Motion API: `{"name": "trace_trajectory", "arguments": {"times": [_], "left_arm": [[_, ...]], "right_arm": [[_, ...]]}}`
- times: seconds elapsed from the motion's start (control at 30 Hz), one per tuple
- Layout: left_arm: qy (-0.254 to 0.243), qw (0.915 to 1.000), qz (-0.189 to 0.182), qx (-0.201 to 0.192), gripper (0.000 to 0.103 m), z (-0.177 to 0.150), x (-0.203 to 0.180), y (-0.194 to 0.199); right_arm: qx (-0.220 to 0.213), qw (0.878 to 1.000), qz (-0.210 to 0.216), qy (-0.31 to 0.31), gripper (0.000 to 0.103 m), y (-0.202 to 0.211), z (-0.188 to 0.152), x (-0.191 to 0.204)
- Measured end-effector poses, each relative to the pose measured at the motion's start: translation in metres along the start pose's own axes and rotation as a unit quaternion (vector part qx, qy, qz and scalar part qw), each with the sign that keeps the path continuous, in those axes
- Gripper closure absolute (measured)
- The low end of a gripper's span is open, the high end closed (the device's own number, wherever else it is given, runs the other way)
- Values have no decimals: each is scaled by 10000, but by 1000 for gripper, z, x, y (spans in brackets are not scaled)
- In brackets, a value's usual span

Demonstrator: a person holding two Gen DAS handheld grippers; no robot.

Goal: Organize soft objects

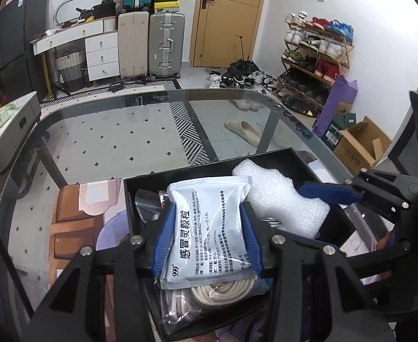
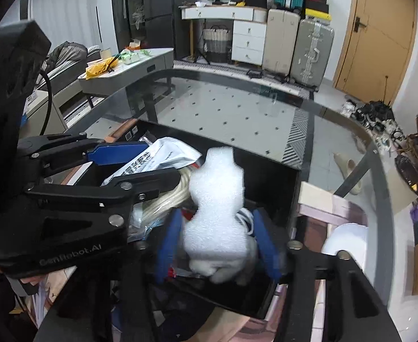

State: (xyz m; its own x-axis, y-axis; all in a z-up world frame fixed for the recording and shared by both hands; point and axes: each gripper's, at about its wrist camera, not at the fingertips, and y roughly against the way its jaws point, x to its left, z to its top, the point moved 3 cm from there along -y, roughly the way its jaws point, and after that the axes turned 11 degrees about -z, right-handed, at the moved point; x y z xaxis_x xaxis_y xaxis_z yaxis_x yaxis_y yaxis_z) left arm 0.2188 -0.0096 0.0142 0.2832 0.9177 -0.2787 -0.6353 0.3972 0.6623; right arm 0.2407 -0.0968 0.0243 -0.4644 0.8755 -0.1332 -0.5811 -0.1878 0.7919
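Coiled rope (image 1: 220, 293) mostly hidden under white sachet (image 1: 209, 228); sachet's small print unreadable. Black box (image 1: 180, 176) near wall cut off behind gripper frames. Right view: foam block (image 2: 217, 213) base motion-blurred, covers cable (image 2: 246, 219) beneath.

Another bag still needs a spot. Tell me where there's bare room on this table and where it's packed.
Bare: the glass table beyond the black box, out to its curved far rim. Crowded: inside the box, where the medicine pouch, the white foam, the rope bag and both grippers sit.
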Motion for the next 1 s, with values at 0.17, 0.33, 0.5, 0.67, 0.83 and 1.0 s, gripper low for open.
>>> {"name": "trace_trajectory", "arguments": {"times": [0.17, 0.33, 0.5, 0.67, 0.83, 1.0], "left_arm": [[119, 9998, -108, -81, 40, -5, -1, 15], [78, 9996, -83, -274, 23, -9, -7, 32], [69, 9984, -38, -559, 11, -16, -9, 54], [-51, 9963, 63, -855, 0, -24, -15, 71], [-138, 9930, 177, -1161, 0, -35, -15, 87], [-123, 9891, 388, -1413, 0, -44, -11, 99]], "right_arm": [[-322, 9993, -166, -53, 12, 24, -3, -6], [-588, 9976, -312, -194, 2, 44, -9, -12], [-874, 9952, -182, -394, 1, 63, -20, -16], [-1205, 9912, -109, -544, 1, 79, -35, -16], [-1292, 9890, -124, -704, 1, 81, -51, -17], [-1444, 9859, -109, -839, 1, 83, -63, -17]]}}
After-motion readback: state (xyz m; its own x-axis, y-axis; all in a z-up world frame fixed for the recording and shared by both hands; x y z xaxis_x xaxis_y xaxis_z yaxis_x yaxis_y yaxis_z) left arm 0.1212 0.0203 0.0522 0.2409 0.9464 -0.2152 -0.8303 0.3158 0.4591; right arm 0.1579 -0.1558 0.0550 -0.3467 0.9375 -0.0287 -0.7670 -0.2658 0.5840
